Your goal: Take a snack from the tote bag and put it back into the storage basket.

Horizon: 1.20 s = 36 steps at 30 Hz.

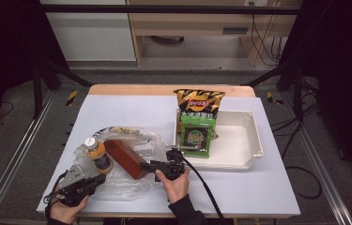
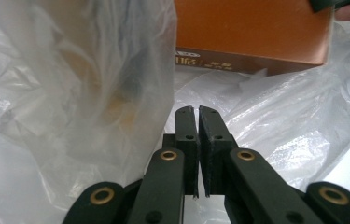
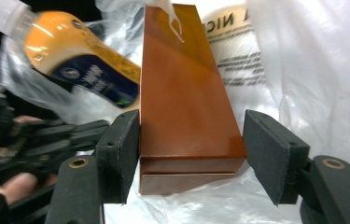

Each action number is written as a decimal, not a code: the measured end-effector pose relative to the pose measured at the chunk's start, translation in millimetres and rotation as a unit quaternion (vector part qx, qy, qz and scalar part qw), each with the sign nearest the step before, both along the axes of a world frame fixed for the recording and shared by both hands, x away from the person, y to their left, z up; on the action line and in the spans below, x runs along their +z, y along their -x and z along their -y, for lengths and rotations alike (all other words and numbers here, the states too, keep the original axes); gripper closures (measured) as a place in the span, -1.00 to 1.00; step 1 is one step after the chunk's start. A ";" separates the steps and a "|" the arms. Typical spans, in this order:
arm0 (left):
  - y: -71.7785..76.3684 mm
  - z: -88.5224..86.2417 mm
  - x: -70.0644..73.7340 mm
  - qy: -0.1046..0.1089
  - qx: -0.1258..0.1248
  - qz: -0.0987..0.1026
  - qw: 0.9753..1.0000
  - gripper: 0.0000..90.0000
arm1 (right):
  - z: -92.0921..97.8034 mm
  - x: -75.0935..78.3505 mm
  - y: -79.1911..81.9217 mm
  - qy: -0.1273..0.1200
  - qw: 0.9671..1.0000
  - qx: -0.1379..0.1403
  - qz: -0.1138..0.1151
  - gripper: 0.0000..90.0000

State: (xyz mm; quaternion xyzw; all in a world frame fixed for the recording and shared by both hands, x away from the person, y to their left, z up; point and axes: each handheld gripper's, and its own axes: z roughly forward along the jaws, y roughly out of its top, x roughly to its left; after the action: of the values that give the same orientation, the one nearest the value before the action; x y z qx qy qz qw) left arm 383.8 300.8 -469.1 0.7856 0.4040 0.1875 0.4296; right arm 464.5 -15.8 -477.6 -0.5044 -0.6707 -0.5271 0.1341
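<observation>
Desk (image 1: 131, 105), pale top with a wooden far edge: bare across the far left and along the near right, crowded at the near left. Crinkled clear plastic bag (image 1: 124, 180) spread over that near-left corner, close to the front edge. Inside or partly inside the bag, glossy long brown box (image 1: 126, 158) lying flat, with an orange-filled, white-capped bottle (image 1: 96, 154) leaning just beside its left side. Right gripper (image 3: 191, 156) set astride the near end of the box, jaws parted, left pad touching the box side, right pad standing a little off it; not clamped. Left gripper (image 2: 198, 154) at the front left corner, jaws pressed together, seemingly on a fold of the bag film, though hard to tell. White shallow plastic tray (image 1: 253, 136) at centre right, well apart from the bag, holding a green snack packet (image 1: 196, 136) and a yellow-and-black crisp bag (image 1: 199, 104) propped over its far left rim; right half of the tray bare.
</observation>
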 end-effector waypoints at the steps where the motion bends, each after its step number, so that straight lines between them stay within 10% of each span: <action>1: 0.0 0.0 -0.1 0.001 0.001 0.000 1.000 0.92 | -0.8 -1.1 0.1 0.005 1.000 -0.004 0.012 -0.15; 7: -0.1 -0.2 -0.3 0.002 0.001 -0.001 1.000 0.92 | -4.8 -0.4 4.4 0.065 0.991 -0.025 0.114 -0.28; 17: 0.0 -0.2 -0.3 0.002 0.001 0.000 1.000 0.92 | -3.8 4.2 7.5 0.105 0.974 -0.024 0.199 -0.32; 21: 0.3 -0.2 0.1 0.001 0.001 0.004 1.000 0.90 | -11.0 6.4 8.8 0.150 0.959 0.002 0.239 -0.45; 24: 0.4 -0.4 0.2 0.002 0.001 0.005 1.000 0.90 | -19.6 5.6 9.6 0.203 0.942 0.017 0.265 -0.48; 36: 0.6 -0.7 0.4 0.003 0.001 0.007 1.000 0.89 | -33.2 3.6 4.0 0.271 0.926 0.059 0.257 -0.07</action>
State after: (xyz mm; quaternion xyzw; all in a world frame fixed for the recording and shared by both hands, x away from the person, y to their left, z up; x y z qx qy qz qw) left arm 383.2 301.5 -468.6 0.7829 0.4021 0.1918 0.4342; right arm 460.5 17.4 -474.0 -0.3282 -0.8279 -0.4277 -0.1546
